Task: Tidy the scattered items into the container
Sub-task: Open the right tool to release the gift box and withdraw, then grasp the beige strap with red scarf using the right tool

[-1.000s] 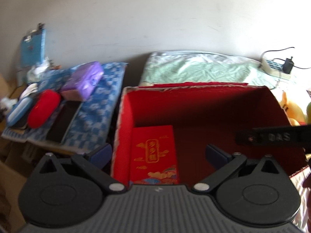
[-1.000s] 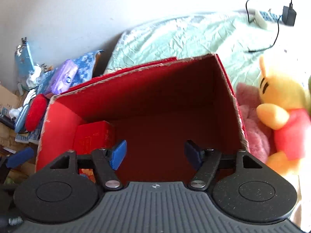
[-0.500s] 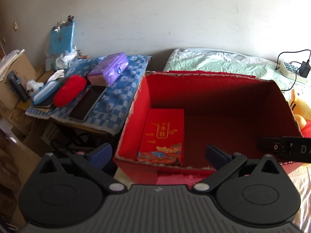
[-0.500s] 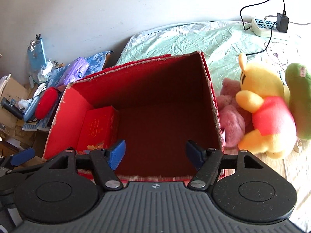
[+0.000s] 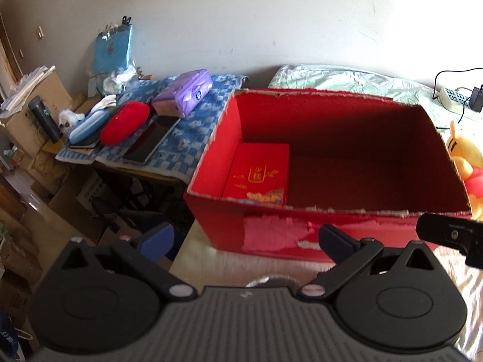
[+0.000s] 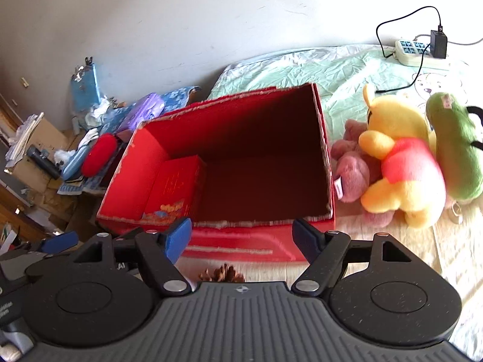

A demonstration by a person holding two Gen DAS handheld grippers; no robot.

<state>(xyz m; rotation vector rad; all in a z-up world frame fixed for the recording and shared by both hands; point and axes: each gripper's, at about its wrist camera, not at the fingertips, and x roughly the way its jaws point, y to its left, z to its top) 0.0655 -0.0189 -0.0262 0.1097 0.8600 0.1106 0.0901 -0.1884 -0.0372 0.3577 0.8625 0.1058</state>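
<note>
Both claws have pulled back from the box (image 5: 302, 235) since a second ago: then I looked straight down into it, and now its whole near wall shows, with pale bedding in front. My left claw (image 5: 244, 241) hangs empty, fingers wide apart, before the box's near left corner. My right claw (image 6: 241, 238) is also spread and empty, short of the near wall's middle.

Inside the box, a red packet (image 5: 258, 172) lies flat against the left wall; the rest of the floor is dark and bare. A pine cone (image 6: 222, 273) lies on the bedding just near of the box, right under my right claw, partly hidden by its body. Something silvery (image 5: 270, 280) peeks out under my left claw; I cannot tell what it is.

Right of the box sit the toys: a pink plush (image 6: 353, 169) touching the box wall, a yellow bear (image 6: 401, 163) leaning on it, and a green plush (image 6: 455, 147) behind the bear on the far right.

Left of the box, a blue cloth (image 5: 196, 132) holds a purple tissue pack (image 5: 185, 93), a red case (image 5: 123, 122), a blue case (image 5: 87, 123) and a tablet (image 5: 151, 143).
</note>
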